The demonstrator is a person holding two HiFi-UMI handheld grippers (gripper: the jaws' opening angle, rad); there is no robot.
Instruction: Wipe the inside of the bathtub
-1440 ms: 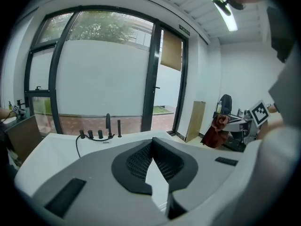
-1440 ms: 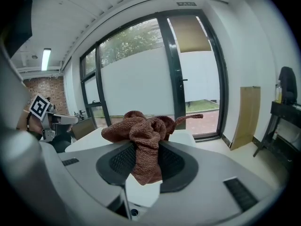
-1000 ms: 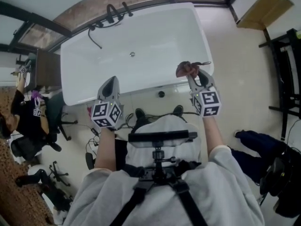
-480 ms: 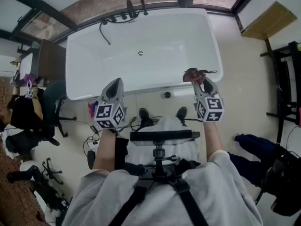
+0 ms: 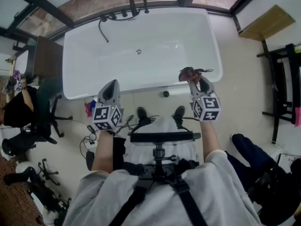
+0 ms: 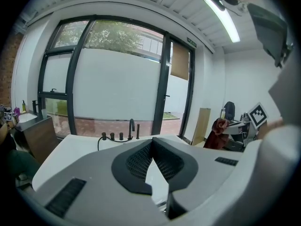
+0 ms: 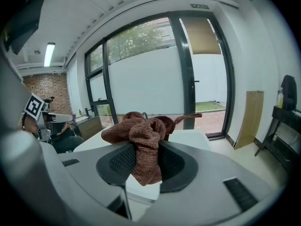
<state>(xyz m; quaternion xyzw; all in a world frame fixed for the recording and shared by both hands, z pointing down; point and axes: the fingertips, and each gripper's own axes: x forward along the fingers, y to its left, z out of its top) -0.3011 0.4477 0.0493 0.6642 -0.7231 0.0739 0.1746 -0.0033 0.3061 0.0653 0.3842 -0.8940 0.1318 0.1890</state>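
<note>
A white bathtub [image 5: 141, 32] fills the upper middle of the head view, its drain [image 5: 138, 52] showing in the floor and dark taps [image 5: 129, 8] on the far rim. My right gripper [image 5: 192, 75] hangs above the tub's near right rim, shut on a brown cloth [image 5: 188, 72]. In the right gripper view the cloth [image 7: 143, 142] bunches up between the jaws. My left gripper [image 5: 109, 85] is over the near left rim, shut with nothing in it; its jaws meet at the tip [image 6: 151, 140].
A person in dark clothes [image 5: 19, 109] sits at the left by an office chair [image 5: 47, 126]. Cables [image 5: 94, 135] lie on the floor near my feet. A cardboard sheet [image 5: 265, 22] leans at the upper right beside a black rack [image 5: 282, 88].
The view has shifted a little, with the tub now slightly higher and more centred. Both grippers hold their places over the near rim, the cloth still in the right one.
</note>
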